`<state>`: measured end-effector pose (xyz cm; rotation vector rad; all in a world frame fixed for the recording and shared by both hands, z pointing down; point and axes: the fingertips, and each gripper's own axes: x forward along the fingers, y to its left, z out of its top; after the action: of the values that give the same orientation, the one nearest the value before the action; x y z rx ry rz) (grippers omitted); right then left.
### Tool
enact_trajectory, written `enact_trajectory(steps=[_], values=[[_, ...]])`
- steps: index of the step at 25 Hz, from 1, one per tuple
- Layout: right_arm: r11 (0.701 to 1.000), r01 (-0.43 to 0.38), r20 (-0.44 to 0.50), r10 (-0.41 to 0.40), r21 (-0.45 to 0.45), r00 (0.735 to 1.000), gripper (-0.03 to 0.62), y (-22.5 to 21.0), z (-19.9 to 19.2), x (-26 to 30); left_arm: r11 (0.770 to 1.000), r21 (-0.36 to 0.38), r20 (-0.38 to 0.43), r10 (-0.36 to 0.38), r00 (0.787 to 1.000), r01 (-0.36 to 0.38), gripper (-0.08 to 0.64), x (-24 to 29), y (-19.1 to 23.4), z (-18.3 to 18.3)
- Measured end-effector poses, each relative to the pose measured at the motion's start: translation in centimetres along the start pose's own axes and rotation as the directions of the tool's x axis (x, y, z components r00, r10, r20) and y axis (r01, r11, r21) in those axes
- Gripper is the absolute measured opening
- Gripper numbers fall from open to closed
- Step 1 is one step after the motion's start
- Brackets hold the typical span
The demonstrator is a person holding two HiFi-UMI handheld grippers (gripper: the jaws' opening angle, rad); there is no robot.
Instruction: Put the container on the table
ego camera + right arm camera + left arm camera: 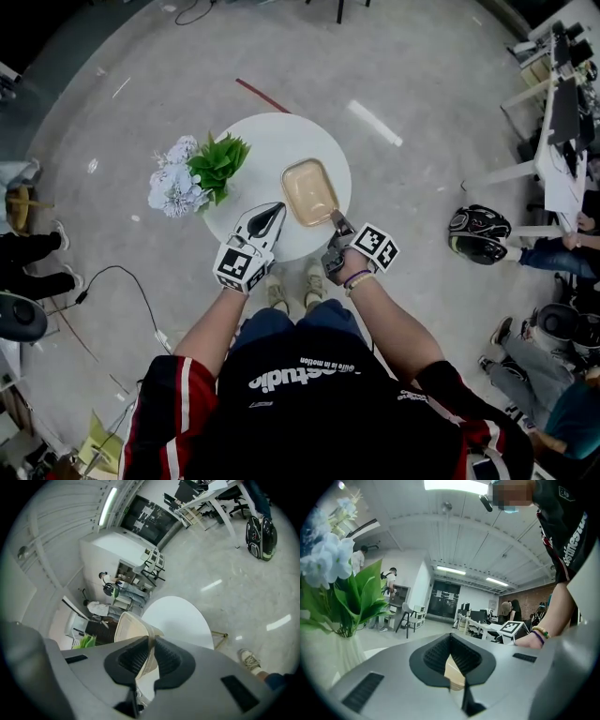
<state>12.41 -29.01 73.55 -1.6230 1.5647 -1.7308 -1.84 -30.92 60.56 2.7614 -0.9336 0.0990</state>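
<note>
Round white table (281, 141), seen from above. Beige open-topped container (309, 190) sat over the right half of the table, reaching toward the near edge. Could not tell whether its base touched the tabletop.

Right gripper (336, 221) at the near-right edge: jaws pinched the container's thin wall (129, 625) at its near-right corner.

Left gripper (278, 210) at the near edge: jaws drawn together, with a beige strip of the container (454, 672) caught between them.

Potted flowers (175, 183), pale blooms and green leaves, stood at the table's left edge, apart from the container.
</note>
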Motion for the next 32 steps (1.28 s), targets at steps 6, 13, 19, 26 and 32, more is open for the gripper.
enact_trajectory(steps=[6, 13, 19, 26, 32], values=[[0.994, 0.1, -0.029, -0.099, 0.047, 0.995, 0.055, -4.6, -1.6, 3.1, 1.0, -0.011, -0.05, 0.022, 0.999, -0.022, 0.021, 0.1, 1.3, -2.8], [0.979, 0.199, -0.044, -0.197, 0.048, 0.979, 0.057, -8.0, -2.6, 5.6, 0.999, -0.021, -0.076, 0.04, 0.996, -0.042, 0.021, -0.1, 2.3, -4.0], [0.976, 0.202, -0.037, -0.2, 0.086, 0.979, 0.061, -8.4, -2.7, 6.0, 0.999, -0.025, -0.085, 0.039, 0.996, -0.041, 0.021, -0.4, 2.2, -4.0], [0.978, 0.201, -0.056, -0.197, 0.062, 0.979, 0.129, -8.6, -2.7, 5.6, 0.999, -0.004, -0.109, 0.043, 0.993, -0.044, 0.021, -0.6, 2.1, -4.1], [0.985, 0.171, -0.03, -0.172, -0.029, 0.985, 0.129, -7.5, -1.3, 3.7, 0.999, -0.013, -0.085, 0.033, 0.996, -0.035, 0.021, -0.7, 1.4, -2.5]])
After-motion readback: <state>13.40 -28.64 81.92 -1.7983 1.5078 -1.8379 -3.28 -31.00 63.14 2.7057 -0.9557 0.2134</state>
